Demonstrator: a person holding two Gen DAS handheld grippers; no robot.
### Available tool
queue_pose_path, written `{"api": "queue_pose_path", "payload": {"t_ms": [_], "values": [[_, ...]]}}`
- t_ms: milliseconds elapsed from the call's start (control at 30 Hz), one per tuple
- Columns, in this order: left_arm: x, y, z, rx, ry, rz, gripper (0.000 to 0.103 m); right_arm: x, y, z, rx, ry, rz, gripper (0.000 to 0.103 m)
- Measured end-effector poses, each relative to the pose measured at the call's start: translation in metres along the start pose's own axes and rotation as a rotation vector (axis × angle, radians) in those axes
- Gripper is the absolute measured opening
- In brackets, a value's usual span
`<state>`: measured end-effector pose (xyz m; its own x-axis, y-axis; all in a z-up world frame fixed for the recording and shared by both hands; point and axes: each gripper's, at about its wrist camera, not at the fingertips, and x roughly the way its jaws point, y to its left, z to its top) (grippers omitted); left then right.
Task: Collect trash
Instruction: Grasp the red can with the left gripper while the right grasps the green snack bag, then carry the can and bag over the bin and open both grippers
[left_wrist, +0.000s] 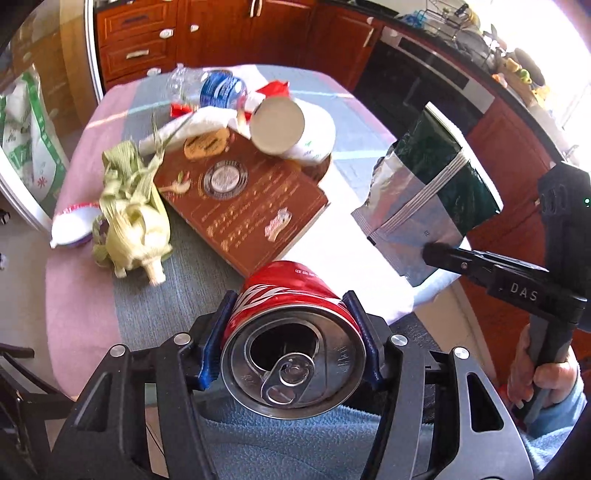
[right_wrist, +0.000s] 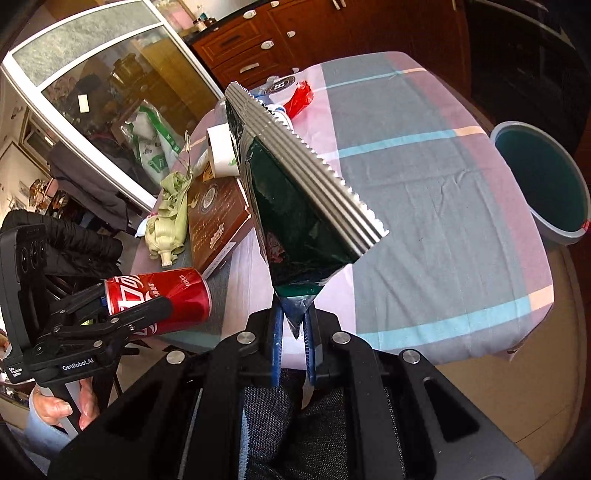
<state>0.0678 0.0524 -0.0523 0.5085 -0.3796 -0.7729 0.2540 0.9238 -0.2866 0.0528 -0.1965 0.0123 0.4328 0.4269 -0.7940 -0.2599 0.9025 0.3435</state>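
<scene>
Trash is in both claws: the left gripper (left_wrist: 293, 325) clamps the red can (left_wrist: 291, 332) by its sides, its long axis running away toward twelve o'clock. The right gripper (right_wrist: 295, 325), nearly closed, pinches a corner of the dark foil bag (right_wrist: 295, 206). In the right wrist view the grey bin (right_wrist: 546, 225) lies at about two o'clock beyond the table (right_wrist: 443, 221), nearer the right hand.

I hold the can (left_wrist: 291, 332) in my left gripper (left_wrist: 291, 314), the snack bag (right_wrist: 295, 206) in my right gripper (right_wrist: 295, 328); box (left_wrist: 240, 199) on table (left_wrist: 81, 295) behind the can, corn husks (left_wrist: 133, 214) left of it, bin (right_wrist: 543, 184) beyond the table's right edge.
</scene>
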Motion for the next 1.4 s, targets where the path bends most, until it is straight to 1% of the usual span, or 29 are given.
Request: {"api": "queue_pose_path", "payload": {"t_ms": [133, 233, 333, 533, 633, 767, 833, 933, 1067, 1133, 1233, 1400], "values": [[-0.004, -0.019, 0.017, 0.043, -0.021, -0.017, 0.059, -0.011, -0.01, 0.007, 0.024, -0.032, -0.003, 0.01], [-0.006, -0.046, 0.032, 0.102, -0.034, -0.041, 0.059, -0.023, -0.026, 0.015, 0.057, -0.068, -0.013, 0.01], [0.001, -0.075, 0.052, 0.159, -0.037, -0.073, 0.059, -0.036, -0.048, 0.022, 0.098, -0.106, -0.031, 0.01], [0.026, -0.139, 0.097, 0.261, -0.033, -0.127, 0.059, -0.067, -0.107, 0.038, 0.198, -0.191, -0.087, 0.01], [0.044, -0.173, 0.118, 0.295, -0.017, -0.161, 0.059, -0.087, -0.145, 0.044, 0.253, -0.234, -0.13, 0.01], [0.072, -0.218, 0.144, 0.34, 0.009, -0.201, 0.059, -0.108, -0.197, 0.05, 0.324, -0.27, -0.193, 0.01], [0.089, -0.239, 0.155, 0.35, 0.03, -0.216, 0.059, -0.114, -0.22, 0.053, 0.357, -0.272, -0.216, 0.01], [0.112, -0.262, 0.163, 0.365, 0.054, -0.229, 0.059, -0.114, -0.252, 0.056, 0.398, -0.262, -0.253, 0.01], [0.147, -0.284, 0.172, 0.386, 0.107, -0.238, 0.059, -0.099, -0.287, 0.06, 0.448, -0.224, -0.27, 0.01], [0.165, -0.294, 0.175, 0.397, 0.133, -0.234, 0.059, -0.086, -0.296, 0.065, 0.462, -0.199, -0.275, 0.01], [0.192, -0.298, 0.185, 0.402, 0.166, -0.223, 0.059, -0.07, -0.309, 0.072, 0.488, -0.171, -0.274, 0.01], [0.217, -0.317, 0.187, 0.405, 0.203, -0.211, 0.059, -0.046, -0.32, 0.084, 0.509, -0.127, -0.291, 0.01]]}}
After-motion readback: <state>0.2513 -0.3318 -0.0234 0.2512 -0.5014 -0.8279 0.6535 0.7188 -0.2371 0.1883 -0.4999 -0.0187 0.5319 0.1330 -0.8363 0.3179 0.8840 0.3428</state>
